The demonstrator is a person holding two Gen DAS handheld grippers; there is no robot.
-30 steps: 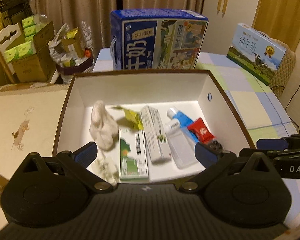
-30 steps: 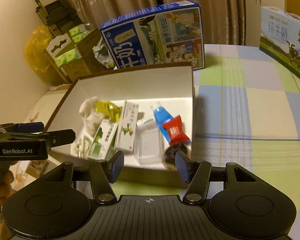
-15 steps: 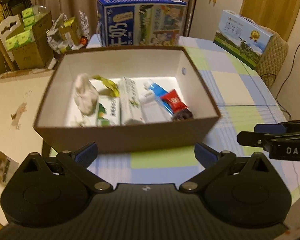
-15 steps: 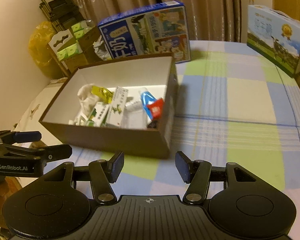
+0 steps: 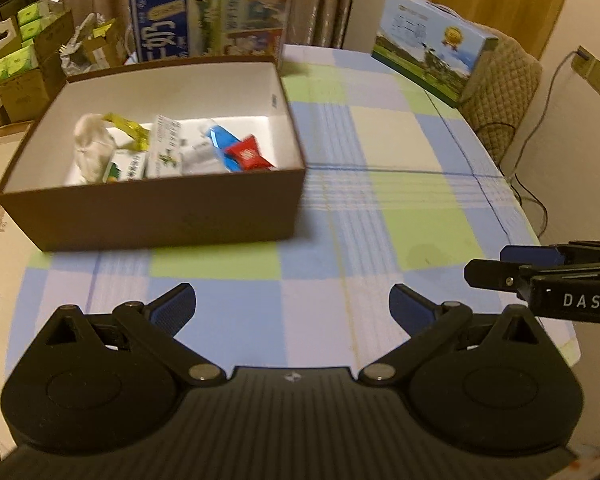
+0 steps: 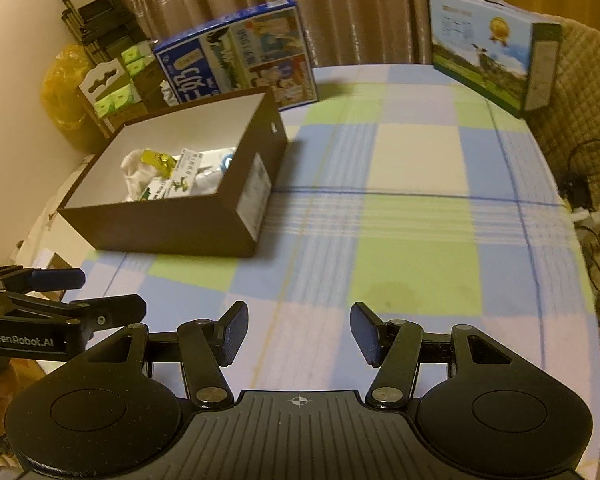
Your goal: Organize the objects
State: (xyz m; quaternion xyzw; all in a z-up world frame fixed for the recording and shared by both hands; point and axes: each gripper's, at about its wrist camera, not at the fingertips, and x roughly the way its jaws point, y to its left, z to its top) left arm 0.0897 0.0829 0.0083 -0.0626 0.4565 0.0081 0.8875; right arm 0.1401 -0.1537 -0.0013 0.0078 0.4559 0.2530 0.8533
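Blue-padded left gripper (image 5: 291, 304) and right gripper (image 6: 297, 334) both spread wide, empty, over checked tablecloth (image 6: 412, 216); brown box (image 5: 155, 208) with the items sits ahead-left, so nothing looks left loose, keep clear of its walls.

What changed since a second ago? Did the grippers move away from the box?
Yes. Both the left gripper and the right gripper pulled back from the brown box, so more of the checked tablecloth now lies between them and it. Both grippers were open and empty before and are now; nothing was picked up or dropped. The things in the box kept their places.
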